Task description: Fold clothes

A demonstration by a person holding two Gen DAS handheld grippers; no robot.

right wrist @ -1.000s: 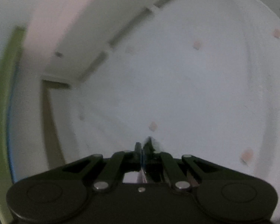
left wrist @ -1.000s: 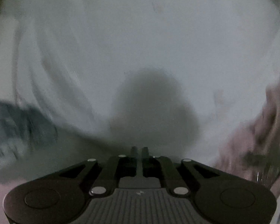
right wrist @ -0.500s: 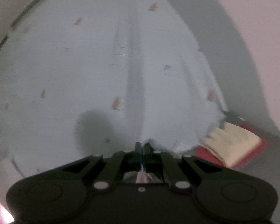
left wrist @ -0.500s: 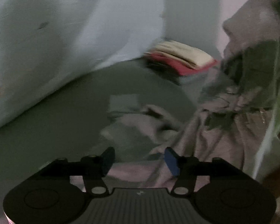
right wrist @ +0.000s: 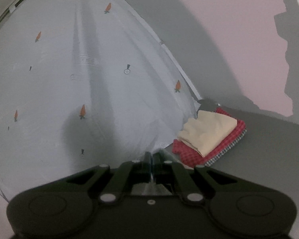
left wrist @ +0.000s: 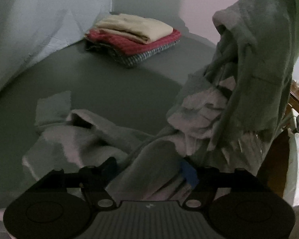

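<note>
A crumpled grey-pink garment [left wrist: 199, 111] lies on the grey table [left wrist: 109, 83]; its right part hangs raised toward the upper right of the left wrist view. My left gripper [left wrist: 149, 169] is open low over it, and a fold of the garment runs between its fingers [left wrist: 188, 172]. My right gripper [right wrist: 151, 158] is shut, with a thin pale edge of fabric pinched between its fingertips. From the right wrist view I cannot see the rest of that garment.
A stack of folded clothes [left wrist: 133, 37], cream on red on blue check, sits at the table's far side [right wrist: 209, 137]. A white sheet with small carrot prints [right wrist: 89, 79] hangs at the left. A pink wall [right wrist: 239, 29] stands behind. Wooden furniture [left wrist: 297, 101] shows at the right.
My left gripper went from shut to open and swung from the white sheet down onto the garment, closing in on it. The right view turned toward the sheet and stack; that gripper stayed shut.
</note>
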